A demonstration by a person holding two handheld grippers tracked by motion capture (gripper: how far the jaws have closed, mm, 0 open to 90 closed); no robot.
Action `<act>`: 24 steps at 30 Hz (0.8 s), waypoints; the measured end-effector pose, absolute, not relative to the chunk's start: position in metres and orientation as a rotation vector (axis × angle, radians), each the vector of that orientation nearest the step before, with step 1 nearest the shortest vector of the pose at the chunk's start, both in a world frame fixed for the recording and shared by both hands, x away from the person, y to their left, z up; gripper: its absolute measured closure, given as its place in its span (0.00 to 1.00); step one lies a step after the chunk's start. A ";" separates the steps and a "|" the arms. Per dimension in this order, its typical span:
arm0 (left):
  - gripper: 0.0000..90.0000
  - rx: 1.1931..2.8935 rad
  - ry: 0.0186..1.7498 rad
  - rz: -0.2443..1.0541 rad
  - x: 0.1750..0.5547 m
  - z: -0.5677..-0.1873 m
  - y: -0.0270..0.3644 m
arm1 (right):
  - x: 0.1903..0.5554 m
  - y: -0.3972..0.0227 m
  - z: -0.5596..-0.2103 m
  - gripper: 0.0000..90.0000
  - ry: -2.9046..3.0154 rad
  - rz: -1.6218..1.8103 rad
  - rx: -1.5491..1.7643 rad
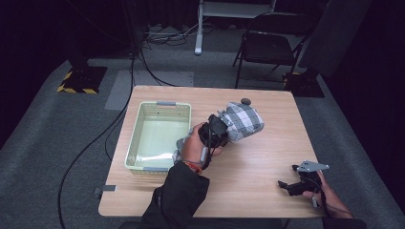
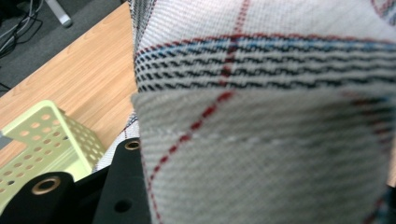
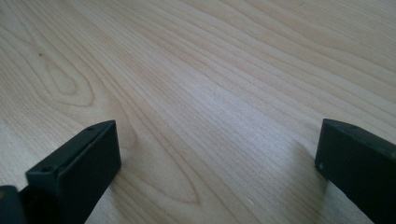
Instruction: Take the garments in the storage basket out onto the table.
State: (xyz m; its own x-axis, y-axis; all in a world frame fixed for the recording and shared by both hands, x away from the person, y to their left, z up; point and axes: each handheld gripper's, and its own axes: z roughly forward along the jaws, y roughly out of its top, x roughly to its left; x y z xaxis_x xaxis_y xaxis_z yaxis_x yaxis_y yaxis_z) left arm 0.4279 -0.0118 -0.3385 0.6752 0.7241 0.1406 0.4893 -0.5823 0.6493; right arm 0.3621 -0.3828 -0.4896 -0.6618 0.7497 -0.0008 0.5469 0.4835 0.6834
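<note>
Overhead light brightens the wooden table point(image 1: 248, 157) while the room from nine through three o'clock sinks into darkness, the high view is soft and grainy, and the plaid cloth point(image 2: 261, 140) blurs close against the lens.

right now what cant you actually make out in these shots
- Small dark thing behind the plaid cloth, high view: too small to identify.
- Left gripper, high view: jaw tips buried in the cloth, so the grip point is hidden.
- Left gripper view: the cloth sits close against the lens and blurs; only a corner of the green basket shows.
- Right gripper, high view: partly covered by the hand and its grey plate.
</note>
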 end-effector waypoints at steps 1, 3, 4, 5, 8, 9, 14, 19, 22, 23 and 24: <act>0.62 2.314 0.928 0.527 0.428 -0.339 -0.014 | 0.362 -0.383 -0.490 0.00 2.434 0.961 1.097; 0.62 2.323 0.924 0.525 0.429 -0.341 -0.017 | 0.362 -0.383 -0.490 0.00 2.434 0.961 1.096; 0.62 2.330 0.923 0.527 0.429 -0.342 -0.019 | 0.362 -0.383 -0.490 0.00 2.434 0.961 1.097; 0.62 2.333 0.922 0.528 0.429 -0.343 -0.020 | 0.362 -0.383 -0.490 0.00 2.434 0.961 1.096; 0.62 2.339 0.925 0.519 0.430 -0.345 -0.025 | 0.362 -0.383 -0.490 0.00 2.434 0.960 1.096; 0.62 2.343 0.922 0.520 0.431 -0.346 -0.027 | 0.362 -0.383 -0.490 0.00 2.434 0.961 1.096; 0.62 2.350 0.912 0.514 0.431 -0.346 -0.035 | 0.362 -0.383 -0.490 0.00 2.435 0.961 1.096; 0.62 2.355 0.904 0.497 0.433 -0.348 -0.043 | 0.362 -0.383 -0.490 0.00 2.435 0.961 1.095; 0.62 2.361 0.901 0.486 0.434 -0.351 -0.048 | 0.362 -0.383 -0.490 0.00 2.435 0.961 1.095; 0.62 2.363 0.903 0.483 0.434 -0.351 -0.049 | 0.362 -0.383 -0.490 0.00 2.436 0.961 1.096; 0.62 2.367 0.900 0.478 0.435 -0.353 -0.051 | 0.362 -0.383 -0.490 0.00 2.436 0.961 1.096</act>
